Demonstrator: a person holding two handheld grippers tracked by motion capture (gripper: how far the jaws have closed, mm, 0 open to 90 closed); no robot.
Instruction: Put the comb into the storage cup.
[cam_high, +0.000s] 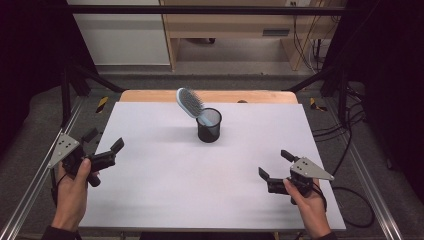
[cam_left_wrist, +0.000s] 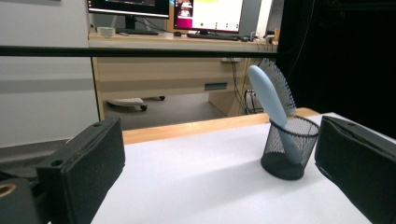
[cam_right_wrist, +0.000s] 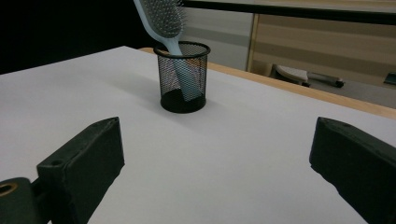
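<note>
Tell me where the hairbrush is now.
In the high view the hairbrush stands handle-down in the black mesh cup at the table's far middle, leaning left.

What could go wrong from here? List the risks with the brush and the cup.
1. The hairbrush leans far out of the mesh cup, handle down and head high. Pulling it sideways could tip the cup, which looks light.
2. The brush rests on the cup's rim, so a nudge to the cup may swing or drop it.
3. Both claws, left and right, are open and well short of the cup; a fast approach could knock it toward the table's far edge.
</note>
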